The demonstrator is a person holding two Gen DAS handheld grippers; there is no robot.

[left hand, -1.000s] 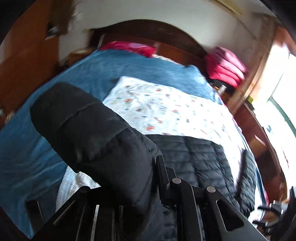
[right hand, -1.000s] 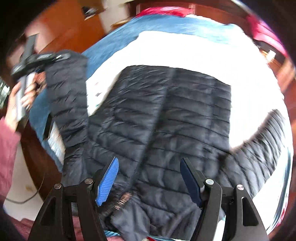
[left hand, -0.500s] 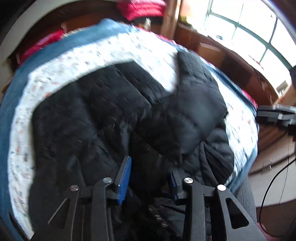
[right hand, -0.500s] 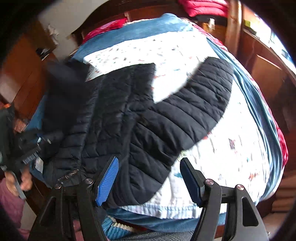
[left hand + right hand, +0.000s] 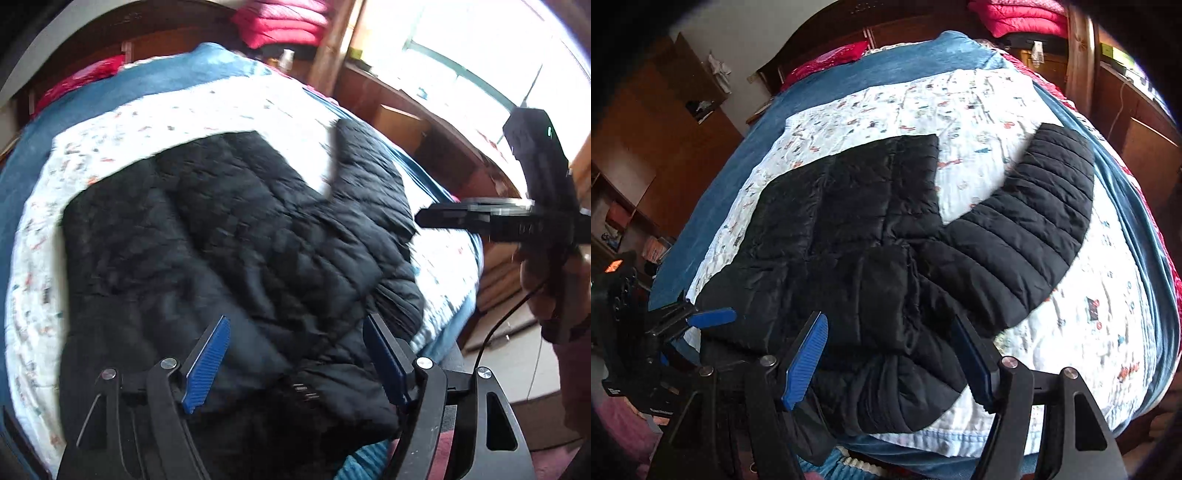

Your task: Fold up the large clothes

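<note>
Hiding the black jacket's [image 5: 886,236] collar edge, left claw [image 5: 295,365] and right claw [image 5: 890,362] gape wide.

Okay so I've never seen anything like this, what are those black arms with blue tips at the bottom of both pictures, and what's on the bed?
There is no robot here. A person holds a hand tool in each hand, and each tool carries a wide-angle camera looking out along its two fingers. One picture comes from the left gripper, the other from the right gripper. The blue strips are the grip pads on the fingers. Both sets of jaws stand open and hold nothing. On the bed lies a black puffer jacket on a white patterned quilt, one sleeve stretched out sideways. In the left picture you can see the other tool in the person's hand.
</note>
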